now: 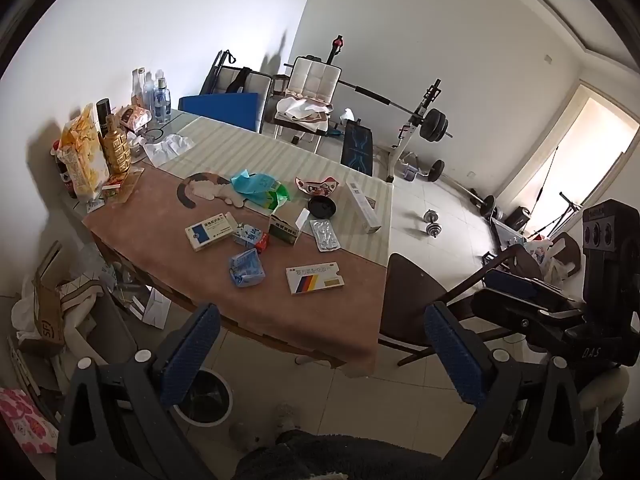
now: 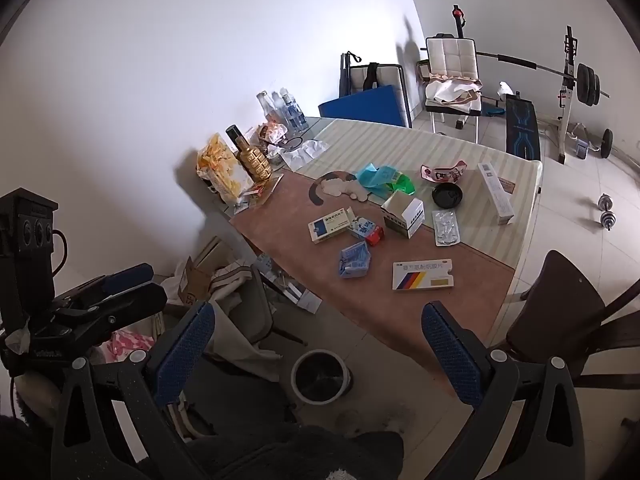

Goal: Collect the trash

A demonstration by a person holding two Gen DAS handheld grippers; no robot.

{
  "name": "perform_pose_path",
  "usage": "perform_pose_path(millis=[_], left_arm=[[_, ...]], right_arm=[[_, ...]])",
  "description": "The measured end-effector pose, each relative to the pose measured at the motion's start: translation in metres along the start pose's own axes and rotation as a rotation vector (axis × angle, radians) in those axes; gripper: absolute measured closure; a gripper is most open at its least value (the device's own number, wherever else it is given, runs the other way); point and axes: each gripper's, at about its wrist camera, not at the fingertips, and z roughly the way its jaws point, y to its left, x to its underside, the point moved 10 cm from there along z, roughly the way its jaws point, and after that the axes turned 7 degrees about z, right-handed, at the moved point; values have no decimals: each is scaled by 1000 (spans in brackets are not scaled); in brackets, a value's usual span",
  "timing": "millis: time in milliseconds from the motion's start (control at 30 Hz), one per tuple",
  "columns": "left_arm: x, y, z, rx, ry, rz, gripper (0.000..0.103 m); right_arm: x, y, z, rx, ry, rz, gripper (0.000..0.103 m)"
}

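Both grippers hang in the air short of the table (image 1: 320, 312), nothing in either one. The left gripper (image 1: 320, 350) has its blue pads spread wide apart, same deal with the right gripper (image 2: 318, 350).

The trash sits scattered across the tabletop: a crumpled blue carton (image 1: 246, 268) near the front edge, a white medicine box with a striped logo (image 1: 315, 280) just to its right, another blue-and-white box (image 1: 211, 231) further back, an empty blister pack (image 1: 325, 234), and a bunched teal plastic bag (image 1: 256, 186) beside the cat picture on the cloth.

Down on the floor, close to the table's near corner, there's a round bin (image 2: 320, 376). Looks dark inside; I honestly can't make out its contents.
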Motion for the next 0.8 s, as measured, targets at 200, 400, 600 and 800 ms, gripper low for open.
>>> perform_pose_path(millis=[200,400,600,800], left_arm=[[0,0,-1,1,5,-2,0],[0,0,0,4,5,-2,0],[0,0,0,2,4,-3,0],[-1,-1,-1,5,-1,2,0]], right_arm=[[1,-2,-4,-10,1,4,0],[1,5,-2,-12,0,5,0],[0,6,-1,-15,0,6,0],[-3,8,0,-13,-3,7,0]])
